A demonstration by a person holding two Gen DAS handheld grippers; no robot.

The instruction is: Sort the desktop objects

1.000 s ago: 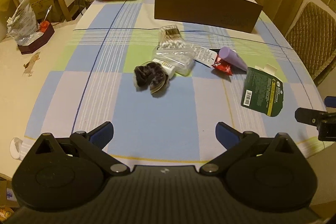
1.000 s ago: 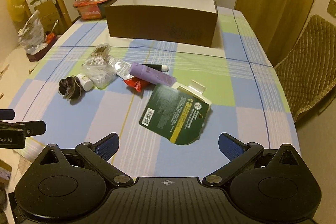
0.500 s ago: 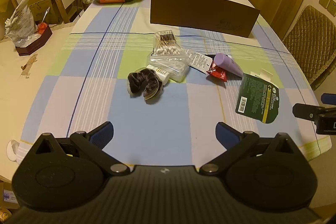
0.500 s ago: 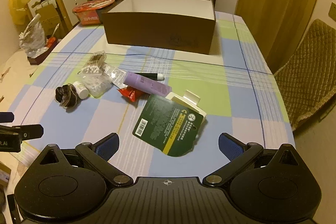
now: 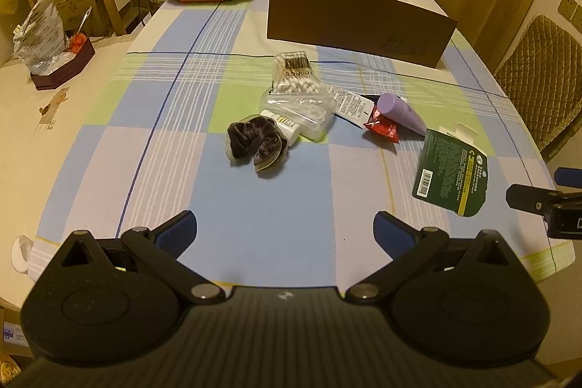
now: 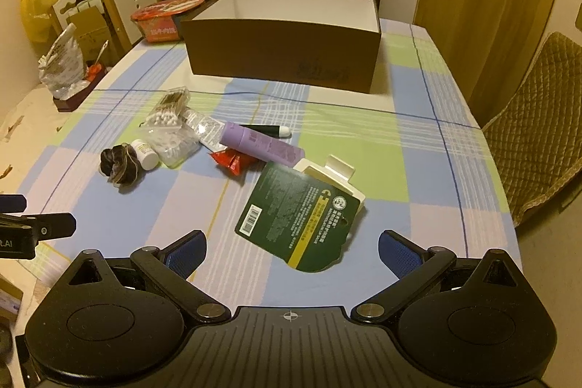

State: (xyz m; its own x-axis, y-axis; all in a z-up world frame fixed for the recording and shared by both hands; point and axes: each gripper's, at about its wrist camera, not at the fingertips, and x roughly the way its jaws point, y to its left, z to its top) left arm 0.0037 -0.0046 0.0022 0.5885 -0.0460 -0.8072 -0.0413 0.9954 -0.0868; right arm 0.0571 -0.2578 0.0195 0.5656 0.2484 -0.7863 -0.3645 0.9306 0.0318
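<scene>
above checked cloth, left hand-held gripper pulled back; jaws wide, empty

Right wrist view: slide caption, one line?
Open right gripper above green card; clutter and empty brown box beyond.

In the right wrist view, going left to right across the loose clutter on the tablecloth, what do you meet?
Dark scrunchie → small white bottle → clear cotton-swab box → red packet → purple tube → green card package.
</scene>
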